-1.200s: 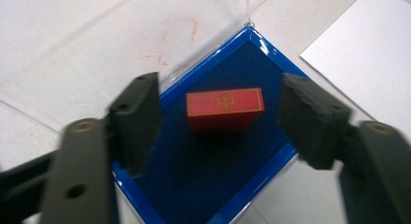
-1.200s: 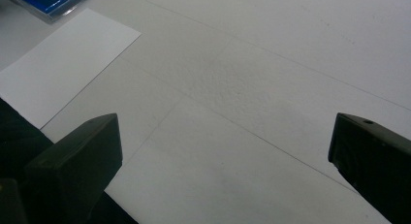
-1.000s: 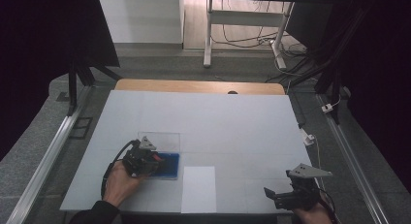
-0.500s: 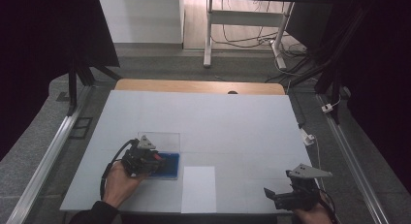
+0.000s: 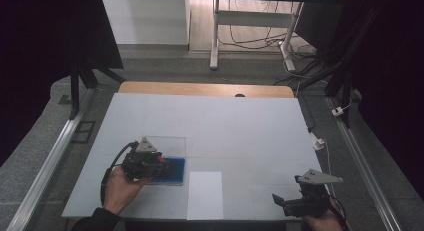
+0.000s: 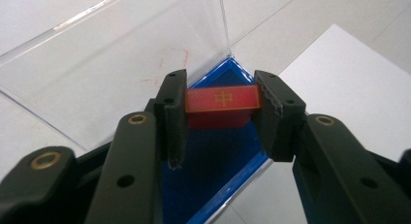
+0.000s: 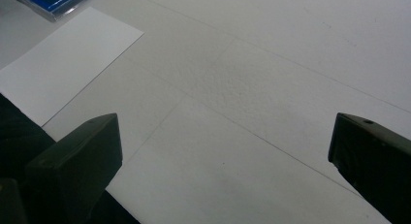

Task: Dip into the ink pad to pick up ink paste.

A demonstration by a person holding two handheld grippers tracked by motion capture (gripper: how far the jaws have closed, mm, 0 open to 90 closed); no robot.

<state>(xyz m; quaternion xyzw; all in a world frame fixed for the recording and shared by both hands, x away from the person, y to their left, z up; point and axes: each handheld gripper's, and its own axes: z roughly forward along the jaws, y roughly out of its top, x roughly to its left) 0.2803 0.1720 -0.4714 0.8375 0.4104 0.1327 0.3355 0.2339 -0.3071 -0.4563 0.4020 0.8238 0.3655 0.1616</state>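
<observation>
Nothing moved; red block (image 6: 222, 99) gripped

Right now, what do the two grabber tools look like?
Each hand-held gripper is black with two chunky jaws. The left hand-held gripper has brass-coloured rivets, a grey three-cornered plate on top and a black cable looping from it. The right hand-held gripper carries the same grey plate.

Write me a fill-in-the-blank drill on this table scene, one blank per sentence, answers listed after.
1. The left gripper is shut on a small ____ block with a gold mark.
2. Under that block lies a tray with a ____ lining.
3. The tray's clear lid stands ____.
4. The right gripper hangs over the table with its jaws ____.

Answers: red; blue; open; open
</observation>
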